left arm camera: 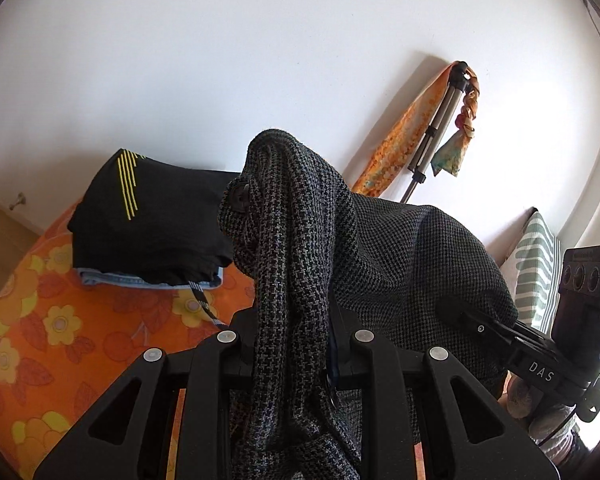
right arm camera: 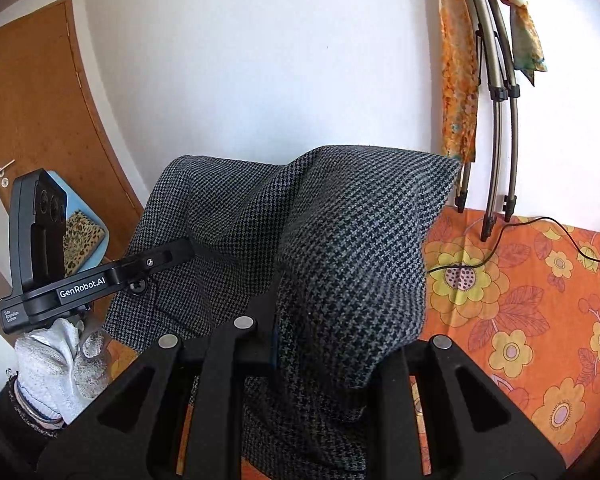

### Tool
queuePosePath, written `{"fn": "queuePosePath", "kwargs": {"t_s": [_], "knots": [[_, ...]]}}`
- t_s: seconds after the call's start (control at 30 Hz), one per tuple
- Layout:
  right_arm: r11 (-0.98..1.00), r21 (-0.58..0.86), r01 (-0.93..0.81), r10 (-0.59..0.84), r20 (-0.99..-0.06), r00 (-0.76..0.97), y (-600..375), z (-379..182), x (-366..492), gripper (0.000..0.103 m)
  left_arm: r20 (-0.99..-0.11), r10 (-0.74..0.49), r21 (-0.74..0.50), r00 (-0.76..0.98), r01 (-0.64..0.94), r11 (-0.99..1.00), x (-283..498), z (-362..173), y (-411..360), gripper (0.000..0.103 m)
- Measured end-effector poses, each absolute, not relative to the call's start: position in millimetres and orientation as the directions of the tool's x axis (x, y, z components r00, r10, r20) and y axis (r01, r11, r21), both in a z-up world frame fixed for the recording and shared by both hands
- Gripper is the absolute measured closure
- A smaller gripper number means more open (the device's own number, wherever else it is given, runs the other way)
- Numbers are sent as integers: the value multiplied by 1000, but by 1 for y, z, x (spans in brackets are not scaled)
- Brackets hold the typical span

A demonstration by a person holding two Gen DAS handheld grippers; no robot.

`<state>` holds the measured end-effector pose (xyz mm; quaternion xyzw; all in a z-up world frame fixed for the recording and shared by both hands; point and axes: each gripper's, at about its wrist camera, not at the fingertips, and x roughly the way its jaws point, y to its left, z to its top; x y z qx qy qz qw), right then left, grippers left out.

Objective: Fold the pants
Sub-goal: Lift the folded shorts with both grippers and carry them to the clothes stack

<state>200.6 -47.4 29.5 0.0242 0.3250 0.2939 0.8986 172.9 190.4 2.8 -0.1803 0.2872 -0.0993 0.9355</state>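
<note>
The pants (left arm camera: 296,240) are grey-black houndstooth wool, with a dark button showing near the waistband. My left gripper (left arm camera: 294,340) is shut on a bunched edge of them, which drapes over its fingers. My right gripper (right arm camera: 320,320) is shut on another part of the pants (right arm camera: 356,248), whose cloth hangs over it and hides the fingertips. Both hold the pants up above the orange flowered bed cover (left arm camera: 60,320). The right gripper shows in the left wrist view (left arm camera: 472,320), pinching the cloth. The left gripper shows in the right wrist view (right arm camera: 180,252), held by a white-gloved hand.
A stack of folded clothes (left arm camera: 148,220), black with yellow stripes on top, lies on the bed at the left. A folded tripod with orange scarves (right arm camera: 496,80) leans on the white wall. A black cable (right arm camera: 560,232) runs over the cover. A striped pillow (left arm camera: 536,264) lies at the right. A wooden door (right arm camera: 32,120) stands left.
</note>
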Motion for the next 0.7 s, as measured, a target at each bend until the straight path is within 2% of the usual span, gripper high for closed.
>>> {"fn": "queuePosePath", "kwargs": {"t_s": [0.37, 0.7], "knots": [[774, 221, -593, 608, -518, 601, 57, 58, 281, 84, -464, -166, -349, 870, -7, 937, 238, 33, 271, 82], [747, 290, -598, 645, -531, 549, 133, 19, 362, 84, -511, -79, -330, 856, -110, 937, 307, 10, 331, 82]]}}
